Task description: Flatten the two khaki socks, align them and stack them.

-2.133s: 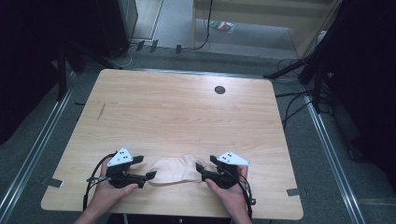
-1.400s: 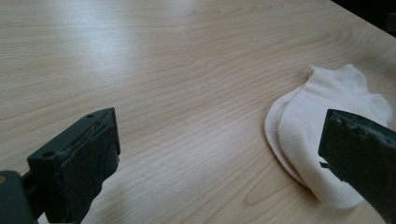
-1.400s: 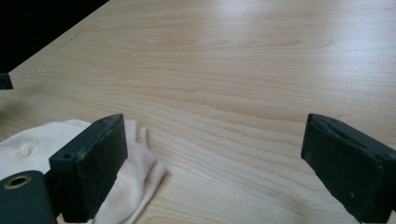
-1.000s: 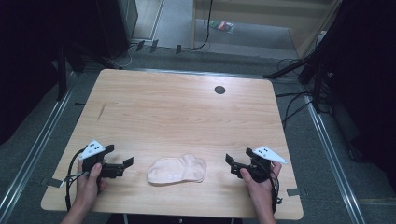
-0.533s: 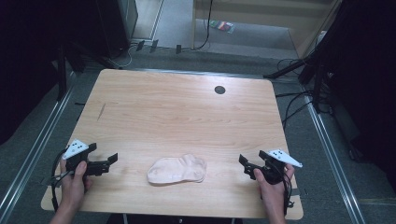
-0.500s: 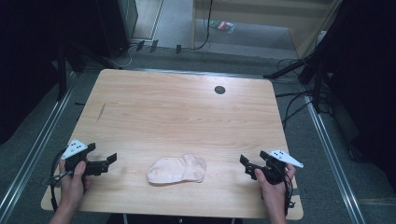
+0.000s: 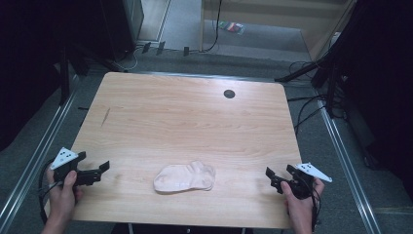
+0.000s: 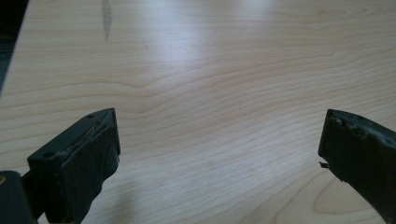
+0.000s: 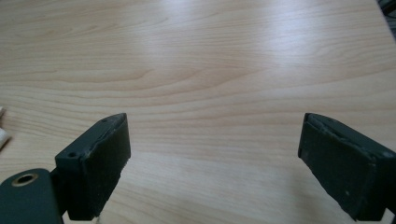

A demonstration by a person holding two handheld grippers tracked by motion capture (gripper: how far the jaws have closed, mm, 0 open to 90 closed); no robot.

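Observation:
A pale pink sock [image 7: 185, 177] lies folded flat near the front edge of the wooden table [image 7: 195, 112], with nothing touching it. My left gripper [image 7: 102, 169] rests at the table's front left corner, well to the left of the sock. It is open, with bare wood between its jaws [image 8: 219, 154]. My right gripper [image 7: 271, 177] sits at the front right corner, equally far from the sock. It too is open over bare wood [image 9: 215, 163]. A sliver of the sock [image 9: 2, 135] shows at the left edge of the right gripper view.
A black round grommet [image 7: 229, 93] sits in the table's far middle. A short dark streak [image 7: 105, 116] marks the wood at the left and appears again as a streak [image 8: 106, 18] ahead of the left gripper. Cables and metal rails run along the floor on both sides.
Both grippers were at the ends of the sock. They have let it go and drawn apart to the table's front corners. The sock stays flat in place.

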